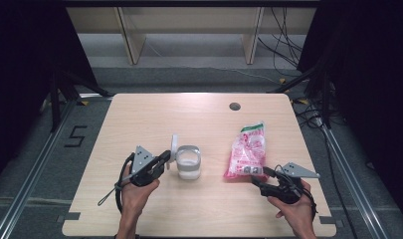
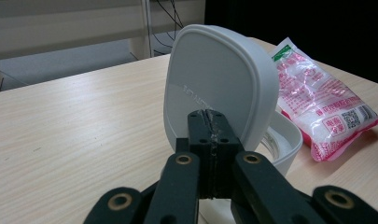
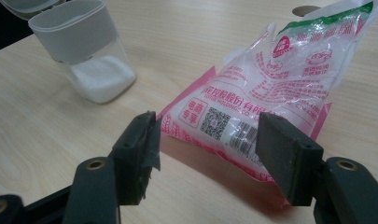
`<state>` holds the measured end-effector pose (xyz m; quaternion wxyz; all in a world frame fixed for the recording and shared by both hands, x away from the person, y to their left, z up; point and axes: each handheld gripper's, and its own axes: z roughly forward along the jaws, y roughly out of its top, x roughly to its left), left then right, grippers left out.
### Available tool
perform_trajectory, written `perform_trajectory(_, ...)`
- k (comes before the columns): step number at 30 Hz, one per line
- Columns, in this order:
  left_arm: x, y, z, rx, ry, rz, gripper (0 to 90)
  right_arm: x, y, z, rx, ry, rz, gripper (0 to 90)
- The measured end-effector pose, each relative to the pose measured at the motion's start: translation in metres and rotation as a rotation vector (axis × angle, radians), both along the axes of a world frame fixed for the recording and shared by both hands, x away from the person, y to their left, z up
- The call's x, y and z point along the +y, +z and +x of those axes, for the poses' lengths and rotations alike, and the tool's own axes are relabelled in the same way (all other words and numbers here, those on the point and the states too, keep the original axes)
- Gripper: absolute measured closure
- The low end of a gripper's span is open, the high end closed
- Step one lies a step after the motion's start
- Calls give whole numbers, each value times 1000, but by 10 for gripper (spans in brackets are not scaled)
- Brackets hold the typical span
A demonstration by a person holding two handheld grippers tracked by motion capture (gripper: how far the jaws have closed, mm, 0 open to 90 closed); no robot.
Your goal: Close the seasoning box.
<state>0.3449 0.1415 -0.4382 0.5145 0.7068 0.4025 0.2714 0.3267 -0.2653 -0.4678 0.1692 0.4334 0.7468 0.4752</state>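
A clear container (image 1: 188,167) with a grey collar holds white powder (image 3: 102,79) and stands mid-table. Its white lid (image 2: 219,70) is flipped up on the left side. My left gripper (image 1: 166,158) is shut, its tips (image 2: 210,116) right against the lower face of the lid; whether they touch it I cannot tell. A pink and clear bag (image 1: 248,149) of white grains lies to the right. My right gripper (image 1: 261,175) stands open at the bag's near end, and the barcode corner (image 3: 233,133) sits between its jaws (image 3: 207,126), unpressed.
A wooden table (image 1: 139,114) has a round grey cable hole (image 1: 234,106) near its far edge. Beyond the table stand bench legs (image 1: 132,45), and loose cables (image 1: 288,50) lie on the floor at the right. Dark curtains flank both sides.
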Motion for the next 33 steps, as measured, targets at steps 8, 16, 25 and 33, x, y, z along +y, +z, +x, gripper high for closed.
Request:
perform_trajectory(8,-6,4,-6,-18,-18,15,893,-2,1,-4,30,-23,-6,396)
perform_trajectory(16,-15,-2,-12,-7,-72,-1,863,-1,0,-6,8,4,-20,396)
perform_trajectory(25,-13,-6,-23,19,-142,-38,604,-1,0,-9,9,9,-1,395)
perform_trajectory(33,-11,-14,-35,37,-130,-44,445,2,1,-14,13,12,-13,386)
